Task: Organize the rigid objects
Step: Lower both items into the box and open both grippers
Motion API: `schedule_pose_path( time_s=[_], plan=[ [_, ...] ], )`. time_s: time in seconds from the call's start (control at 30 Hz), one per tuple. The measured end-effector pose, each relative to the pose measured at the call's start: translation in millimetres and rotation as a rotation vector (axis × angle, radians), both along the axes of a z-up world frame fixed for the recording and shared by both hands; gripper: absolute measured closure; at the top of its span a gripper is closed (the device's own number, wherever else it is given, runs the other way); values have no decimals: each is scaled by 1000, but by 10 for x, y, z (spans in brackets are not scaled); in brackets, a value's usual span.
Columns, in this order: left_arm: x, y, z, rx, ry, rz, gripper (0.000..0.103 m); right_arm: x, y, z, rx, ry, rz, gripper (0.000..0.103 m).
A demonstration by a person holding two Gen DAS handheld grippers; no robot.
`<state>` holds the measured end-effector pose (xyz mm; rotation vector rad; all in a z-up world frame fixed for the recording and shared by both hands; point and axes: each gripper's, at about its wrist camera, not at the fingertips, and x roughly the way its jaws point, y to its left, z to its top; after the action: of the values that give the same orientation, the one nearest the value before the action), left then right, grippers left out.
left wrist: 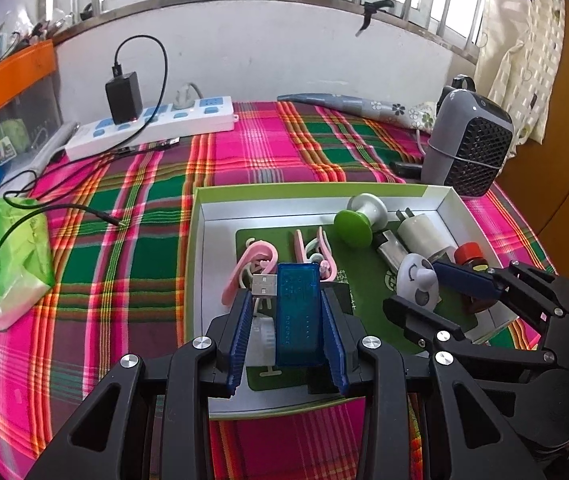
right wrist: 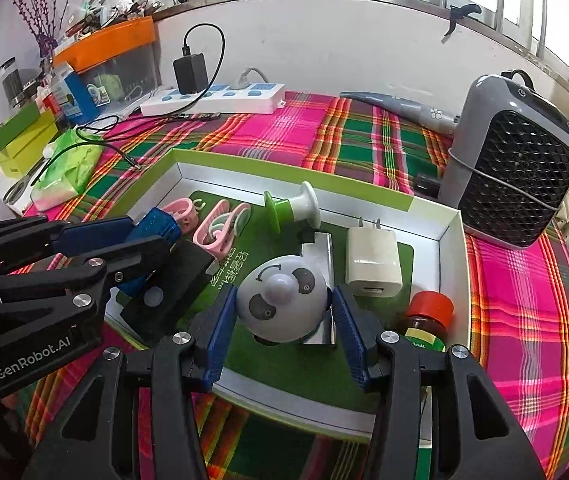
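Observation:
A green-rimmed white box [left wrist: 200, 204] [right wrist: 450, 240] lies on the plaid cloth and holds several small items. My left gripper [left wrist: 287, 320] [right wrist: 132, 240] is shut on a blue USB dongle [left wrist: 298, 312] [right wrist: 156, 222] and holds it over the box's near left part. My right gripper [right wrist: 282, 320] [left wrist: 444, 288] is open around a white panda-faced round gadget [right wrist: 282, 304] [left wrist: 418, 278] without clearly pressing it. Pink clips [left wrist: 252, 260] [right wrist: 220, 226], a green-and-white spool [left wrist: 358, 220] [right wrist: 290, 208], a white charger [right wrist: 372, 264] [left wrist: 424, 232] and a red-capped bottle [right wrist: 430, 316] [left wrist: 470, 254] lie in the box.
A grey heater [right wrist: 512, 168] [left wrist: 468, 144] stands right of the box. A white power strip [left wrist: 152, 124] [right wrist: 212, 100] with a black adapter lies at the back, its cable trailing left. A green tissue pack [left wrist: 12, 252] [right wrist: 68, 172] lies on the left. Clutter lines the left wall.

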<state>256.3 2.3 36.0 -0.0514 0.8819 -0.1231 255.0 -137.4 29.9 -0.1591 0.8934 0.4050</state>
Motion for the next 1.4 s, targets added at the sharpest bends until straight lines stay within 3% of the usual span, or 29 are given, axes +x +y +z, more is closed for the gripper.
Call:
schedule_pose_path(
  time_s=[1.4],
  plan=[
    [-56, 10, 32, 12, -3, 8, 69, -45, 8, -4, -1, -13, -2, 53]
  ],
)
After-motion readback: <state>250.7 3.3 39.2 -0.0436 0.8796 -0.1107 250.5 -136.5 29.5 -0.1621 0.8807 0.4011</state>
